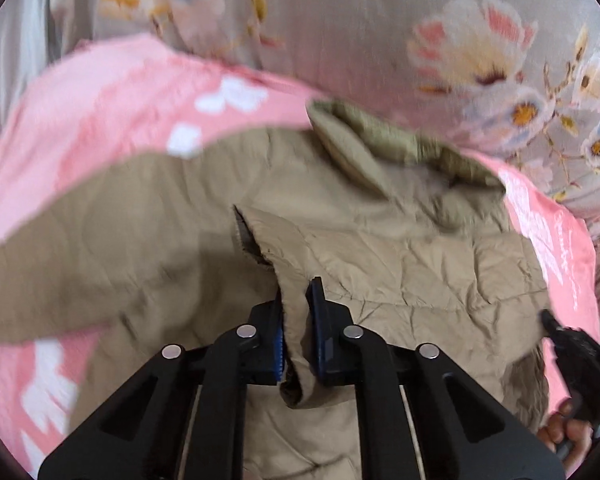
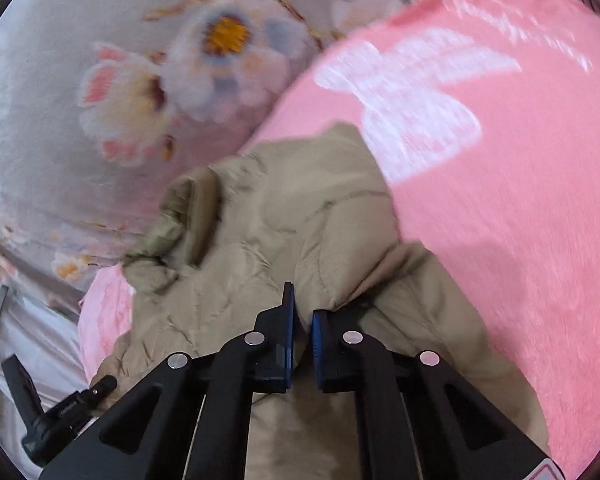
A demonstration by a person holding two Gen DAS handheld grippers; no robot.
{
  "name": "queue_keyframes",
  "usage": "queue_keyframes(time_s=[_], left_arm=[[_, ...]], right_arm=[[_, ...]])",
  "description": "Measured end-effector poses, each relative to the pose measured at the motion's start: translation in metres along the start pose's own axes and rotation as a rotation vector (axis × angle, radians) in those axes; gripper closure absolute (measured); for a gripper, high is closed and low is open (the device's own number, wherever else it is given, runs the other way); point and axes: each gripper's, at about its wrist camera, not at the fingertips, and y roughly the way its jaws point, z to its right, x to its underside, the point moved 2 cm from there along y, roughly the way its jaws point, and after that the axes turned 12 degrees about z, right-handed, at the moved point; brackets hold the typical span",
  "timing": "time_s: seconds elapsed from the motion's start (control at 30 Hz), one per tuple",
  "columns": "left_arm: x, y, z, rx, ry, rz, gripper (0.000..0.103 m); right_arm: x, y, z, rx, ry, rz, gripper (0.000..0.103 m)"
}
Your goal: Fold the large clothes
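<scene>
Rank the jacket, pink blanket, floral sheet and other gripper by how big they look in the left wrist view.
1. Jacket
2. Pink blanket and floral sheet: too alike to rank, both partly covered.
3. Right gripper, a sliver at the edge.

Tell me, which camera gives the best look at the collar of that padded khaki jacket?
The left wrist view. There the padded khaki jacket lies spread out, with its raised collar seen along its whole curve against the pink blanket. The right wrist view shows the collar from the side, bunched and blurred.
</scene>
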Motion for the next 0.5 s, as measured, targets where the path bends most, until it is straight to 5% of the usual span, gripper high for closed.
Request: queue_keyframes(time_s=[0.13,0.27,0.5], left_arm=[[0.006,0.009,-0.012,-0.075,0.054,0.003,0.093],[0.039,0.041,-0.015,-0.138,0.112,-0.067,0.091],[0.068,0.046,0.0,-0.253,0.274,0.025,0.089]], right_arm=[[0.018,0.002,-0.029,0.099,-0.269,0.028,0.095],[0.041,0.031,-0.004,0.178,-0.25,-0.087,0.095],[0.055,0.039,-0.01,0.249,-0.356,-0.09,0.095]])
